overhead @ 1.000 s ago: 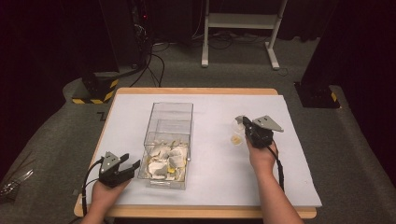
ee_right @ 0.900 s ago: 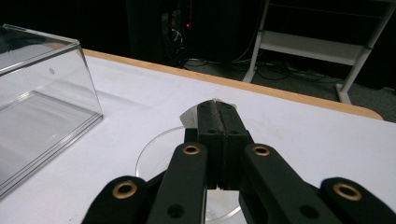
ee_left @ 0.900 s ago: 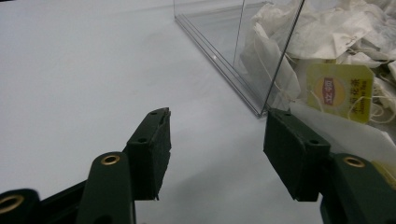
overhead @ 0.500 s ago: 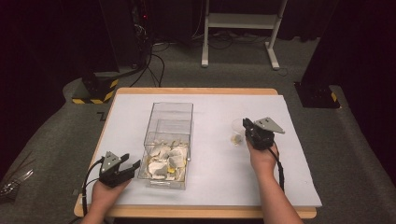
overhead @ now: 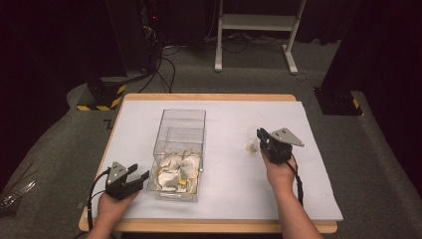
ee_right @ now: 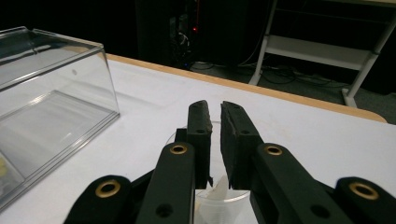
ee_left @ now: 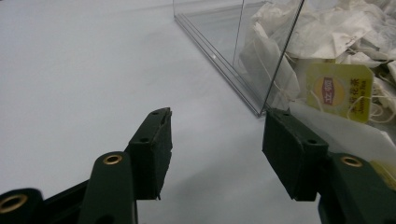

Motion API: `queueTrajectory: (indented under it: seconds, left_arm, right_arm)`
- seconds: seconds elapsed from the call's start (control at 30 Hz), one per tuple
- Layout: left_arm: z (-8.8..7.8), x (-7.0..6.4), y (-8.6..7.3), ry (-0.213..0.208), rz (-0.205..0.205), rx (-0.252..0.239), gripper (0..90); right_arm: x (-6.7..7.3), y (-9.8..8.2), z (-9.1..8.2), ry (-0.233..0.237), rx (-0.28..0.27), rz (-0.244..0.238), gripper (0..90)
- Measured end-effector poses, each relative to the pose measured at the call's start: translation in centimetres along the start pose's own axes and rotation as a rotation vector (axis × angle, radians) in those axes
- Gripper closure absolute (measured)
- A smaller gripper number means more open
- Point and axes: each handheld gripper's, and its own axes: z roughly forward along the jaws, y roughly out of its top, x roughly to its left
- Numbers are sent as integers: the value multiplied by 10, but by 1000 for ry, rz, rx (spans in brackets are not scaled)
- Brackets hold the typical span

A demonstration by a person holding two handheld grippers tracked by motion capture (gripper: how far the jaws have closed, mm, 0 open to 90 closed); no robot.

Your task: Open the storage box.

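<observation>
- From the high view, the clear box (overhead: pixel 180 149) stands mid-table with tea bags (overhead: pixel 175 172) heaped at its near end; the right gripper (overhead: pixel 264 141) sits just right of a small clear cup (overhead: pixel 252 142), and the left gripper (overhead: pixel 139 175) rests at the box's near left corner
- The left gripper view adds a yellow tag (ee_left: pixel 338 91) among the bags behind the clear wall, with the jaws standing well apart and nothing between them
- The right gripper view shows the jaws above the cup (ee_right: pixel 219 200), a narrow gap between them; something pale lies inside, probably a tea bag
- Against the earlier frames, the right jaws have just been opening slightly, nothing clamped; both hands sit about where they were
</observation>
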Motion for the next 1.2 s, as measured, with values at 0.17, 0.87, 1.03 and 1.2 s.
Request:
queueTrajectory:
  seconds: [0.17,0.87,1.03,1.2]
  left_arm:
    - [1,1,0,-4,1,7,434]
    - [-3,0,-1,-4,-1,-22,479]
    - [-9,-2,1,-6,2,-39,498]
    - [-19,-4,5,-12,4,-70,506]
  right_arm:
    - [5,-1,-8,9,-7,-6,815]
    - [15,-37,-38,49,60,-20,796]
    - [13,-45,-46,46,87,-17,794]
    - [12,-56,-52,45,124,-17,788]
